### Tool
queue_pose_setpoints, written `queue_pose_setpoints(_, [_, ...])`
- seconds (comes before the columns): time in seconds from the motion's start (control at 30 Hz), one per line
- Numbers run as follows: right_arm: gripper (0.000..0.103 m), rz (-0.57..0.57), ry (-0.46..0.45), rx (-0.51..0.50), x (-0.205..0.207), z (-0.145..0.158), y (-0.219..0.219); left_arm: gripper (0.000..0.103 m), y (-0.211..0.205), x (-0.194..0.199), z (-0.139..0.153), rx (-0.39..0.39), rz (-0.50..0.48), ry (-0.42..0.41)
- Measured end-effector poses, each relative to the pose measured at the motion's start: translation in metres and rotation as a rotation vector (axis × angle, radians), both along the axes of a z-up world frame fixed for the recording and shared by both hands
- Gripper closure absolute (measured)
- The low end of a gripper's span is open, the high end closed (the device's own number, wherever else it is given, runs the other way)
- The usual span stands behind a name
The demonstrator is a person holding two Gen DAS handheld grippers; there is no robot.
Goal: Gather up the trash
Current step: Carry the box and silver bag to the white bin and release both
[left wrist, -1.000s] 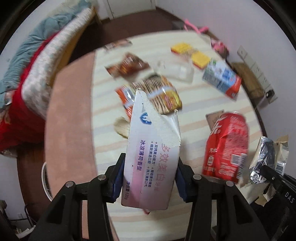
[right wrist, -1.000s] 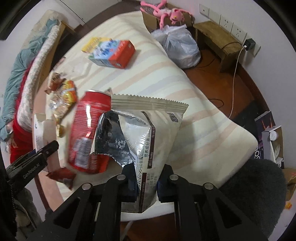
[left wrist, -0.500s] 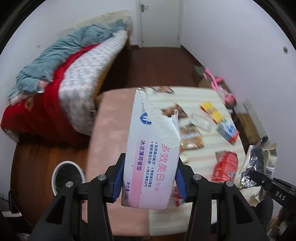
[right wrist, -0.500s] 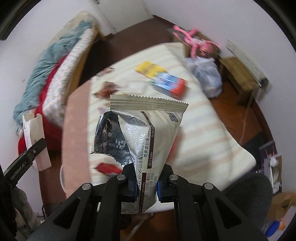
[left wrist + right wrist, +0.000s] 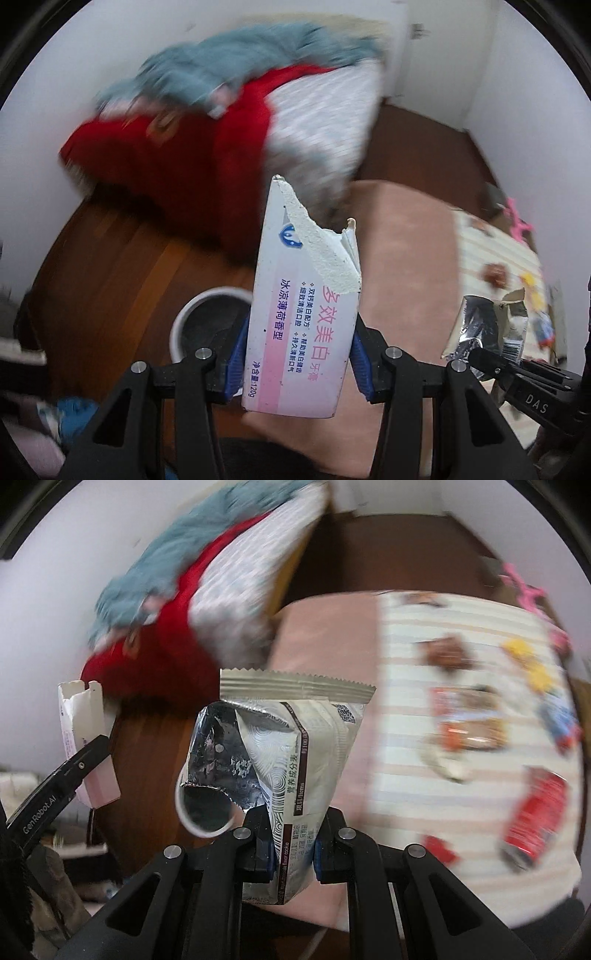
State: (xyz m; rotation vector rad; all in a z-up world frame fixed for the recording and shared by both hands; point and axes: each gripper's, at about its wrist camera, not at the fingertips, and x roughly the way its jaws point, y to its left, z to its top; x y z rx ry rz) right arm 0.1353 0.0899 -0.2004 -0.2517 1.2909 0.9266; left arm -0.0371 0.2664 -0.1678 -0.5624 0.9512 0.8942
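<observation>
Both loads are lined up for the round white-rimmed bin (image 5: 210,325) on the wooden floor, near left: centre over its mouth before releasing. The left hand-held gripper (image 5: 297,363) pinches a stiff torn pink-and-white cardboard toothpaste box (image 5: 303,314); the right hand-held gripper (image 5: 291,843) clamps a crinkly silver foil cookie wrapper (image 5: 280,760), so expect flutter.

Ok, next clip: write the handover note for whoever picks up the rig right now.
Left tongs: shut on the torn toothpaste box.
Right tongs: shut on the opened cookie bag.
Both are held above the floor near the white bin, nothing dropped yet.
Left to do: release both into the bin, then fetch the red can and the wrappers lying on the striped bed.
</observation>
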Motion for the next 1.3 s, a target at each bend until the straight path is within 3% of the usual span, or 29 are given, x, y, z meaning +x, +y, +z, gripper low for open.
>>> queue_pose_setpoints(0.13, [0.088,0.129,0.042,-0.051,-0.039,-0.043,0.079,0.058,0.057,-0.044,-0.045,-0.097,0.103,0.038])
queue_pose_setpoints(0.3, [0.088,0.275,0.098,-0.174,-0.090,-0.120,0.182,0.058,0.123,-0.082,-0.130,-0.313,0.178,0.078])
queue_pose_setpoints(0.5, [0.088,0.393,0.141,-0.352,-0.129,-0.214,0.259,0.057,0.171,-0.112,-0.229,-0.618,0.243,0.061])
queue_pose_setpoints(0.63, [0.088,0.414,0.170,-0.443,-0.142,-0.264,0.284,0.055,0.184,-0.117,-0.271,-0.693,0.283,0.090])
queue_pose_setpoints(0.67, [0.088,0.420,0.183,-0.459,-0.145,-0.273,0.286,0.052,0.186,-0.122,-0.271,-0.696,0.288,0.095])
queue_pose_setpoints(0.7, [0.088,0.428,0.190,-0.482,-0.148,-0.284,0.292,0.036,0.186,-0.124,-0.274,-0.696,0.295,0.099])
queue_pose_setpoints(0.73, [0.088,0.431,0.189,-0.491,-0.149,-0.289,0.294,0.013,0.186,-0.127,-0.276,-0.693,0.309,0.097])
queue_pose_setpoints(0.77, [0.083,0.439,0.190,-0.504,-0.151,-0.297,0.299,0.004,0.187,-0.129,-0.275,-0.692,0.319,0.092])
queue_pose_setpoints(0.8, [0.070,0.444,0.199,-0.510,-0.153,-0.301,0.302,0.000,0.187,-0.133,-0.273,-0.683,0.334,0.086])
queue_pose_setpoints(0.83, [0.061,0.449,0.211,-0.512,-0.155,-0.303,0.302,0.000,0.186,-0.138,-0.270,-0.668,0.349,0.090])
queue_pose_setpoints(0.87, [0.043,0.451,0.216,-0.510,-0.156,-0.304,0.300,0.000,0.187,-0.143,-0.268,-0.656,0.359,0.092])
queue_pose_setpoints(0.9, [0.032,0.452,0.224,-0.502,-0.154,-0.303,0.300,0.000,0.188,-0.147,-0.264,-0.639,0.371,0.092])
queue_pose_setpoints(1.07, [0.004,0.480,0.234,-0.449,-0.150,-0.284,0.297,0.000,0.175,-0.167,-0.235,-0.491,0.411,0.120])
queue_pose_setpoints(1.17, [0.001,0.494,0.184,-0.434,-0.155,-0.266,0.290,0.000,0.164,-0.173,-0.222,-0.410,0.422,0.154])
queue_pose_setpoints(1.3, [0.000,0.516,0.091,-0.430,-0.157,-0.249,0.287,0.000,0.147,-0.176,-0.214,-0.397,0.425,0.146])
